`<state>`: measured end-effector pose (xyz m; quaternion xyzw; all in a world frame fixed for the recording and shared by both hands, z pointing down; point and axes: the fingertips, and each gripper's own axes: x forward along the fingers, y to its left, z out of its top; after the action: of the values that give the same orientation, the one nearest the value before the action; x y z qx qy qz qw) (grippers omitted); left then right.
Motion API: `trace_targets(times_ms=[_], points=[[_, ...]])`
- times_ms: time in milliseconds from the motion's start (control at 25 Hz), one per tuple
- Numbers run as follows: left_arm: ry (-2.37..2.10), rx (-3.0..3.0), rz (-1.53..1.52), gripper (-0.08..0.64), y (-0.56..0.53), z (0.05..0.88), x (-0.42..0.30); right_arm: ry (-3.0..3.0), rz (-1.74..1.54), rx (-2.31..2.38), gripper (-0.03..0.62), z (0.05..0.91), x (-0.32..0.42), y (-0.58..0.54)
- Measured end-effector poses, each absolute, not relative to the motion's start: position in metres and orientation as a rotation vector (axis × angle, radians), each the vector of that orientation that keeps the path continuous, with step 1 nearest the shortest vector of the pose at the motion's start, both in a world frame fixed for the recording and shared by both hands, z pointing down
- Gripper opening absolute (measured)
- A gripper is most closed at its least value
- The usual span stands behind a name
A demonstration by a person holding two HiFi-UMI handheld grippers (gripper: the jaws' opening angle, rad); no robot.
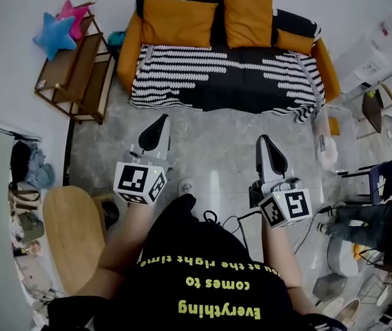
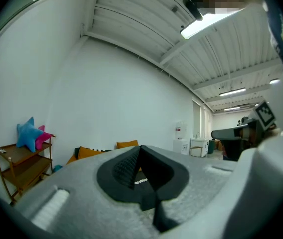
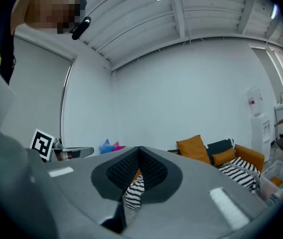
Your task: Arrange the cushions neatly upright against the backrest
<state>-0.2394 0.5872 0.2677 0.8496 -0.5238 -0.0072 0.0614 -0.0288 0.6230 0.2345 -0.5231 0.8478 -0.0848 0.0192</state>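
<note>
Cushions [image 1: 248, 16], orange, lean along the sofa [image 1: 223, 74] backrest. On the shirt [image 1: 209, 281] we read "Everything comes to". Left gripper [image 1: 160, 124] and right gripper [image 1: 264, 143]: jaws together, empty, well apart from the sofa.

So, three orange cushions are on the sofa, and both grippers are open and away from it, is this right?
Not fully: the left gripper and right gripper are shut, not open, as both gripper views show. The orange cushions on the sofa are correct.
</note>
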Motion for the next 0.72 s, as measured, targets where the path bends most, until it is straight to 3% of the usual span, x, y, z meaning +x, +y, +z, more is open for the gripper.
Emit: trace_targets(times_ms=[720], points=[[-1.564, 2.565, 0.002, -0.002, 0.398, 0.273, -0.227, 2.636, -0.347, -1.616, 0.011, 0.259, -0.020, 0.426]])
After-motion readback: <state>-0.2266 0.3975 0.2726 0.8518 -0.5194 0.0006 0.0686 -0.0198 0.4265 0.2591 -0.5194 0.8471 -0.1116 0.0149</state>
